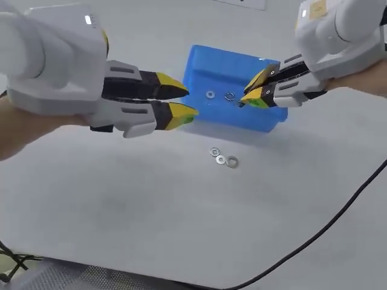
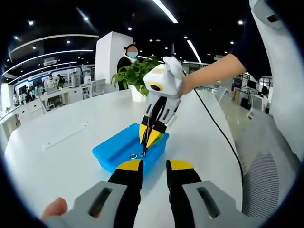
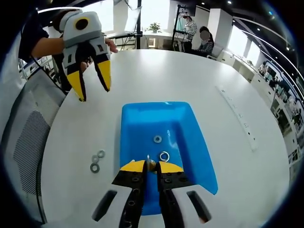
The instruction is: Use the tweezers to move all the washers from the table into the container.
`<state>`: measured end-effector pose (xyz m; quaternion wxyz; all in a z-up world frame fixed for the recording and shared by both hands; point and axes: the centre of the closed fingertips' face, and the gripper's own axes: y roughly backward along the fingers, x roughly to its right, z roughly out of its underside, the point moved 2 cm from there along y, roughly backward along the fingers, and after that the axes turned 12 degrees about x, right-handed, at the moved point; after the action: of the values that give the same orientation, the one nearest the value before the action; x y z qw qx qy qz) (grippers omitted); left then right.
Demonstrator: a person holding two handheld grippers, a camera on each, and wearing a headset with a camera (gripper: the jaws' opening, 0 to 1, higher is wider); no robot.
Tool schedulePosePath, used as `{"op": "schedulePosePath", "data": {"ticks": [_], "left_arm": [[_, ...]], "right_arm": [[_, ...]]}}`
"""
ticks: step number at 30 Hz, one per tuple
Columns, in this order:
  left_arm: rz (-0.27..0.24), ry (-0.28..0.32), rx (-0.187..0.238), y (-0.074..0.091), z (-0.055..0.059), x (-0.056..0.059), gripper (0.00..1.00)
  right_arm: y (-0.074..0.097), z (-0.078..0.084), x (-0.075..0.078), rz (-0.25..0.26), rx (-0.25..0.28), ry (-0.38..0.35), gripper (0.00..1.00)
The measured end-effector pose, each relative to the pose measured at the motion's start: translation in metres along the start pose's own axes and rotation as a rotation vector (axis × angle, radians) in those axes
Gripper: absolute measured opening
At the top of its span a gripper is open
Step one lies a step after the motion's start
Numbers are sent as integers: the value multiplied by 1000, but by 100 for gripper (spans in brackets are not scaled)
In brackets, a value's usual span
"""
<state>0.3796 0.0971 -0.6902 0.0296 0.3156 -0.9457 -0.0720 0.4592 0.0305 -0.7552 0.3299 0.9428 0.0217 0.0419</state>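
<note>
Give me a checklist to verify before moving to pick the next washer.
1. Grip: right hand-held gripper shut on tweezers: ok.
2. Drop finished: two washers lie in blue container: ok.
3. Tweezers tips empty: cannot tell.
4. All moved: three washers on table: not ok.
5. Path: left hand-held gripper open, aside from them: ok.
</note>
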Motion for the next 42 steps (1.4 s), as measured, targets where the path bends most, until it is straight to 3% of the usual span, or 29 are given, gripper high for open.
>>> {"op": "schedulePosePath", "data": {"ticks": [2,5,9,11,13,16,20,23,27,29,32,40,41,42], "left_arm": [[-4,-22,13,-12,-6,-13,28],[8,-32,35,-31,-11,-23,29],[60,-68,37,-60,-16,-31,29],[59,-78,31,-76,-18,-35,29],[88,-79,33,-87,-18,-32,30],[129,-86,-3,-98,-13,-28,30],[171,-94,-10,-105,-16,-23,26],[214,-121,-48,-105,-12,-17,8],[223,-89,-30,-106,-16,-19,8],[230,-81,-21,-107,-17,-21,13],[243,-107,-52,-107,-13,-22,7],[262,-138,-59,-107,-13,-23,7],[265,-139,-58,-105,-9,-33,7],[267,-142,-59,-104,-9,-33,6]], "right_arm": [[0,0,0,0,-1,2,9],[0,0,0,0,-2,3,9],[1,-1,-1,-2,-3,0,10],[1,-1,-1,0,0,-1,10],[1,-2,-2,2,4,-7,10],[2,-2,-3,4,4,-10,10],[3,-2,-4,2,2,-11,10],[3,-2,-5,1,1,-14,10],[2,-3,-6,-2,-4,-10,10],[2,-3,-7,-3,-6,-11,9],[1,-3,-6,-5,-8,-10,9],[1,-3,-5,-10,-13,-2,10],[1,-3,-5,-11,-13,0,10],[1,-3,-5,-11,-13,1,10]]}}
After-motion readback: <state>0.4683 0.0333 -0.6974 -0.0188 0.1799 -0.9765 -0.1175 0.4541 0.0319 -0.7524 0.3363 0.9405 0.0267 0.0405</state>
